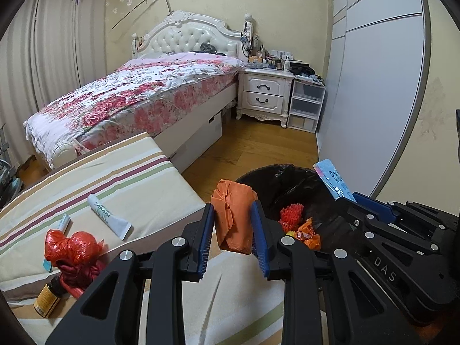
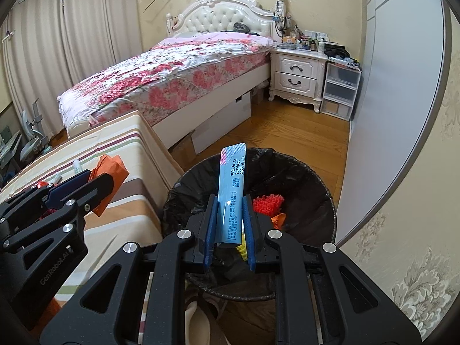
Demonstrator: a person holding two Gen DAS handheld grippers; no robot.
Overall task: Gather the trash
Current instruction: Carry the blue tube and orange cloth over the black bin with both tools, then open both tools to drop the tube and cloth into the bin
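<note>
My left gripper [image 1: 233,215] is shut on a crumpled orange paper wad [image 1: 234,215], held at the left rim of the black-lined trash bin [image 1: 258,174]. My right gripper [image 2: 230,210] is shut on a blue tube-shaped packet [image 2: 232,189] and holds it upright over the bin [image 2: 322,184]. The bin holds red mesh [image 2: 268,202] and orange scraps [image 1: 309,234]. On the striped cushion [image 1: 120,172] lie a white tube [image 1: 107,218], a red plastic bag [image 1: 73,245], a small tube [image 1: 63,221] and a brown bottle [image 1: 49,296].
A bed with a floral cover [image 1: 138,92] stands behind the cushion. A white nightstand [image 1: 266,92] and plastic drawers [image 1: 306,106] stand at the far wall. A wardrobe door [image 1: 373,86] runs along the right. Wood floor [image 1: 253,146] lies between bed and bin.
</note>
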